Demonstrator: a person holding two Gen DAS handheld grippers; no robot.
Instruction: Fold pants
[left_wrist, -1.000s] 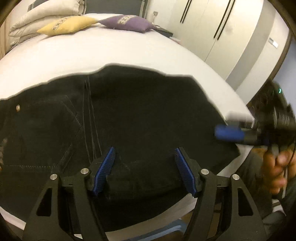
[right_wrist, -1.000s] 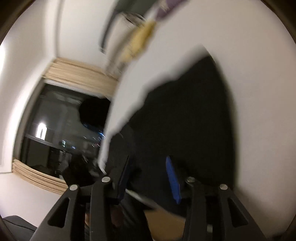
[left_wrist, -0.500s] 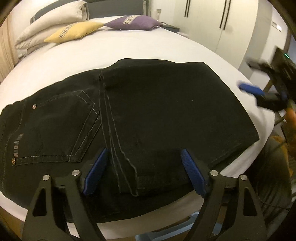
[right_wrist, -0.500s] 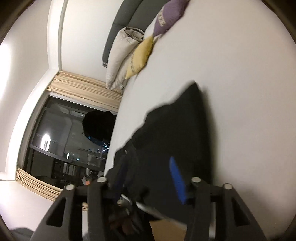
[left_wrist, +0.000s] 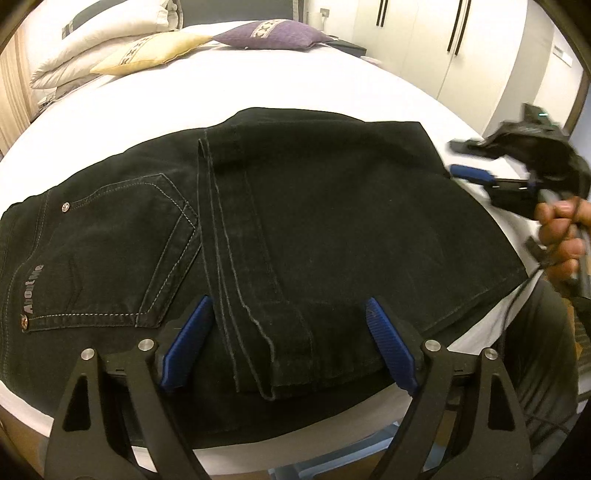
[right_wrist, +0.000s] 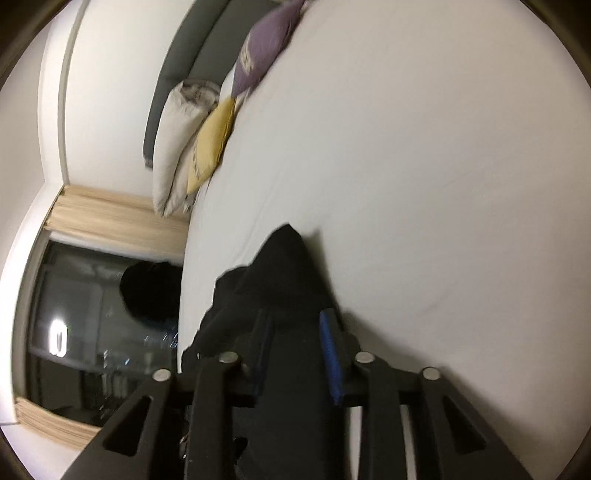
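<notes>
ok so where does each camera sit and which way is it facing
Left wrist: on the left gripper, angled down over folded black denim pants on the white bed; the right hand and right gripper show at right.
Right wrist: on the right gripper, rolled sideways, looking along the bed.
Shared: pants, bed, purple cushion.

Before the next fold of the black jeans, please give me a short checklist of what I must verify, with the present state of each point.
1. Black jeans lie flat on the bed, legs folded over the seat: ok.
2. Left tongs open, pads off the cloth; jaws have just been opening: ok.
3. Right tongs free of the jeans at their far edge: cannot tell; the right wrist view shows dark cloth between the jaws, which have just been closing.
4. Pillows well away from the jeans: ok.
5. Near edge of the jeans fully on the bed: cannot tell.
</notes>
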